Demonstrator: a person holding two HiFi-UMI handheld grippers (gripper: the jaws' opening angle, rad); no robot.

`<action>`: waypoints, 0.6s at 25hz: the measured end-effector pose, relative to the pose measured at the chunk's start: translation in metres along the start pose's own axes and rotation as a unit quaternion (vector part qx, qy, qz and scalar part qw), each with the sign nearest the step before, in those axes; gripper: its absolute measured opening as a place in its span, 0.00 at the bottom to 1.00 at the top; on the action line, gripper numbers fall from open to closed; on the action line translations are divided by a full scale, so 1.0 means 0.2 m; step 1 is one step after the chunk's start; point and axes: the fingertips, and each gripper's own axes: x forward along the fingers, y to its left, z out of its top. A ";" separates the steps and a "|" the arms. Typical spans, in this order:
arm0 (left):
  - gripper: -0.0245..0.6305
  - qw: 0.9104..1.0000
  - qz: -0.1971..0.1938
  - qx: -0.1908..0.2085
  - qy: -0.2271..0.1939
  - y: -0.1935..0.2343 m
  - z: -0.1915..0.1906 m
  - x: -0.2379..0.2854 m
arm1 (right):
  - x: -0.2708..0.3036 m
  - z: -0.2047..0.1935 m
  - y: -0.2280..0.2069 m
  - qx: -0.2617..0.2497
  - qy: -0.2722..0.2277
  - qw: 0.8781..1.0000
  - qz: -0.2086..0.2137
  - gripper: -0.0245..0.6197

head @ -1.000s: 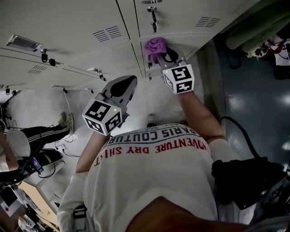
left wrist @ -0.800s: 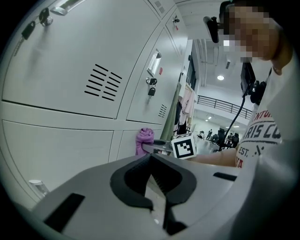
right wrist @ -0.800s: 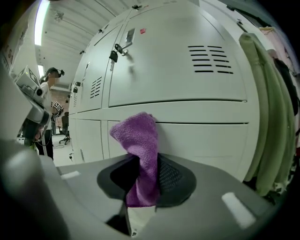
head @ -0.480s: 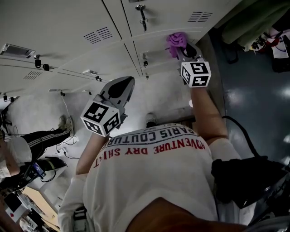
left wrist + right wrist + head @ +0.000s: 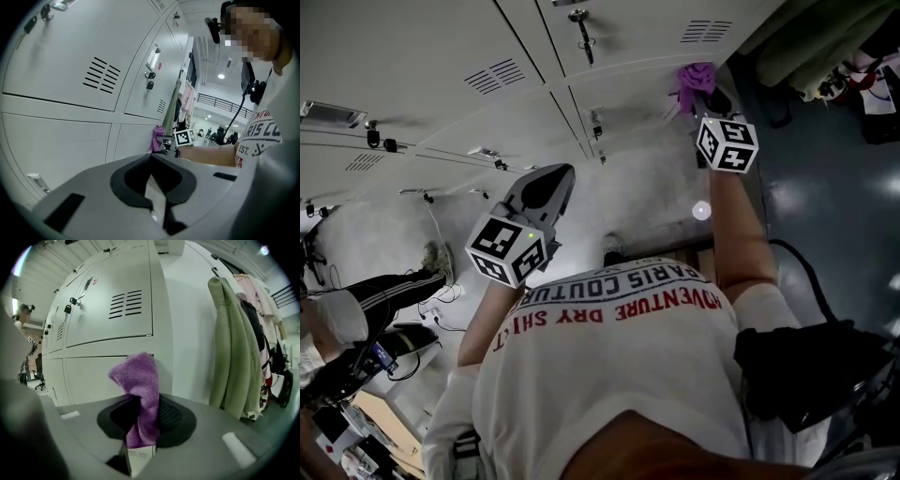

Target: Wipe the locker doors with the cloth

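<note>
The right gripper (image 5: 140, 430) has its jaws closed on a purple cloth (image 5: 139, 380), pinched low down so that most of it stands free above the pads. The cloth's long axis follows the line of the jaws. Its free end points at the lower locker door (image 5: 105, 376), and its tip folds over to the left.

In the head view the cloth (image 5: 696, 79) lies at that door's right edge, close to the face; contact I cannot confirm. The left gripper (image 5: 152, 180) hangs back from the lockers with its jaws together and nothing between them.

The wiping stroke looks to be under way. The next pass probably calls for pressing the cloth flat and drawing it back across the panel.
</note>
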 end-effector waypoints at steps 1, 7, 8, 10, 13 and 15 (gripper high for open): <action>0.04 1.000 0.000 0.000 0.001 0.00 0.00 0.00 | 0.00 0.00 0.00 0.005 0.000 1.000 0.001 0.17; 0.04 1.000 -0.002 0.006 0.000 -0.03 0.00 0.00 | -0.02 -0.01 0.02 0.023 -0.004 1.000 0.003 0.17; 0.04 1.000 -0.002 0.008 -0.001 -0.03 0.01 0.00 | -0.03 -0.01 0.04 0.033 -0.005 0.999 0.006 0.17; 0.04 1.000 -0.003 0.007 -0.001 -0.04 0.00 -0.02 | -0.06 -0.02 0.12 0.041 -0.008 0.999 0.022 0.17; 0.04 1.000 0.001 0.005 0.000 -0.03 -0.01 -0.04 | -0.08 -0.05 0.33 0.025 -0.011 0.998 0.064 0.17; 0.04 1.000 0.005 0.003 -0.001 -0.02 -0.01 -0.05 | -0.08 -0.07 0.50 0.006 -0.014 0.995 0.098 0.17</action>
